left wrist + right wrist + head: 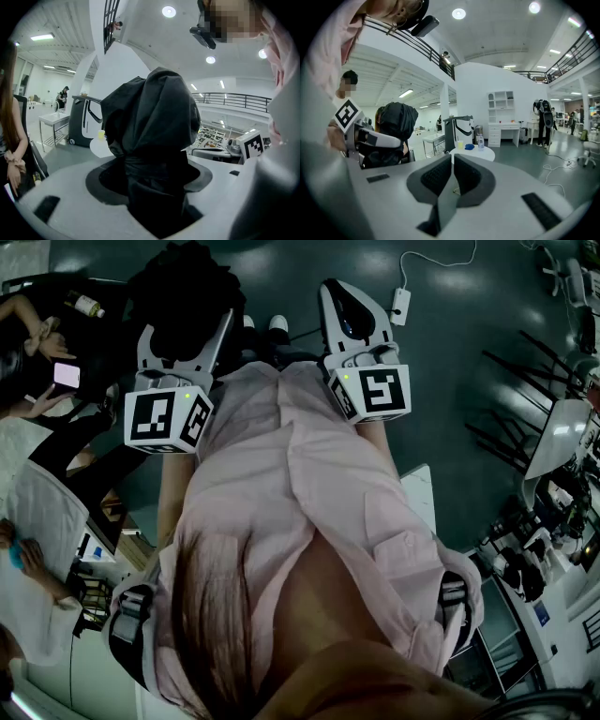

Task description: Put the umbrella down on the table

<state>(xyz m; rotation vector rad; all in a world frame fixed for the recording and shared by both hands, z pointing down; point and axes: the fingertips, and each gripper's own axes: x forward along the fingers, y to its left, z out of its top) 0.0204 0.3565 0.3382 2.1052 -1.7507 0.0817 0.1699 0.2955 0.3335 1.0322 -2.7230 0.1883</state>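
Note:
The black folded umbrella point(186, 285) is a bunched bundle of dark fabric in my left gripper point(185, 331), held out in front of a pink shirt. In the left gripper view the umbrella point(154, 117) fills the gap between the widely spread jaws of the left gripper point(151, 176), which press on it. From the right gripper view the umbrella point(396, 119) shows at the left, above the left gripper's white fingers point(379, 138). My right gripper point(336, 289) point(452, 161) is shut, pads together, with nothing in it. A small round white table point(472, 153) stands ahead.
On the round table stand a bottle point(480, 140) and a yellow cup point(460, 145). A seated person with a phone point(66, 374) is close at the left. A white cable and adapter point(401, 304) lie on the dark floor. A white desk point(561, 432) and black chair legs point(525, 362) stand at the right.

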